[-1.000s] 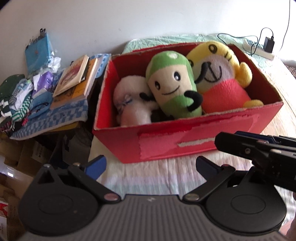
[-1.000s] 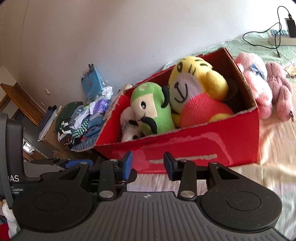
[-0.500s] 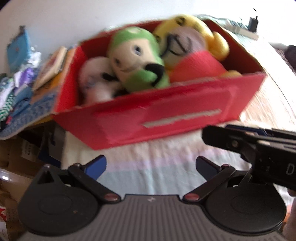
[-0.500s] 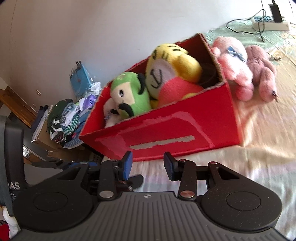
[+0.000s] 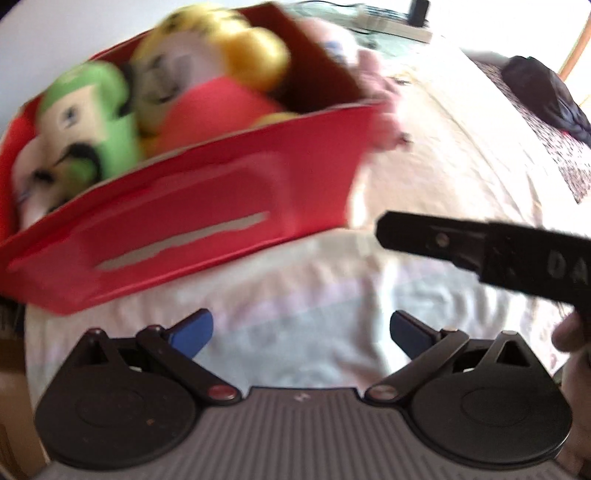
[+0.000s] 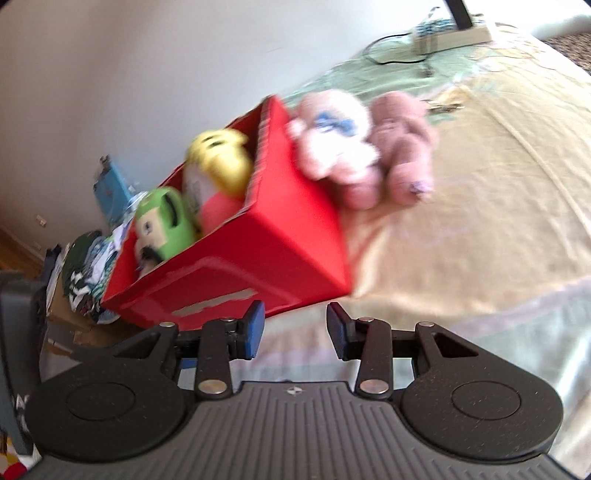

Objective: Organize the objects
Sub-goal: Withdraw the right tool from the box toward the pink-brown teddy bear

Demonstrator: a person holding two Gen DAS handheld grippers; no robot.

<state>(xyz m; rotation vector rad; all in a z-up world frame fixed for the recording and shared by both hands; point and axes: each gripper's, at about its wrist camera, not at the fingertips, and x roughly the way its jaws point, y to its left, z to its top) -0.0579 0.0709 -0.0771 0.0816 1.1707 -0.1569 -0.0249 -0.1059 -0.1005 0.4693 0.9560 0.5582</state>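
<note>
Both views are smearing with motion blur; toy faces and box edges are reading soft, fine detail not recoverable.

The red box (image 5: pixel 207 221) is sitting on the bed sheet (image 6: pixel 498 206), its near wall carrying a pale torn strip. Inside, a green plush (image 5: pixel 92 122) is lying left of a yellow plush (image 5: pixel 207 62); a pale plush (image 5: pixel 33 177) at the far-left corner is mostly hiding behind the box wall, kind not discernible. In the left view the box is running off the left frame edge.

Just beyond the box's right end, a pink plush (image 6: pixel 332 140) and a mauve plush (image 6: pixel 406 147) are lying touching each other on the sheet; in the left view only a pink smear is showing past the box corner.

The left gripper (image 5: pixel 301 330) is holding its fingers wide apart, nothing between them. The right gripper (image 6: pixel 295 328) is showing a narrower gap, also holding nothing.

Open sheet is stretching right of the box and toys. A power strip (image 6: pixel 454 35) is lying at the far edge, a clothes pile (image 6: pixel 88 266) off the bed's left side.
</note>
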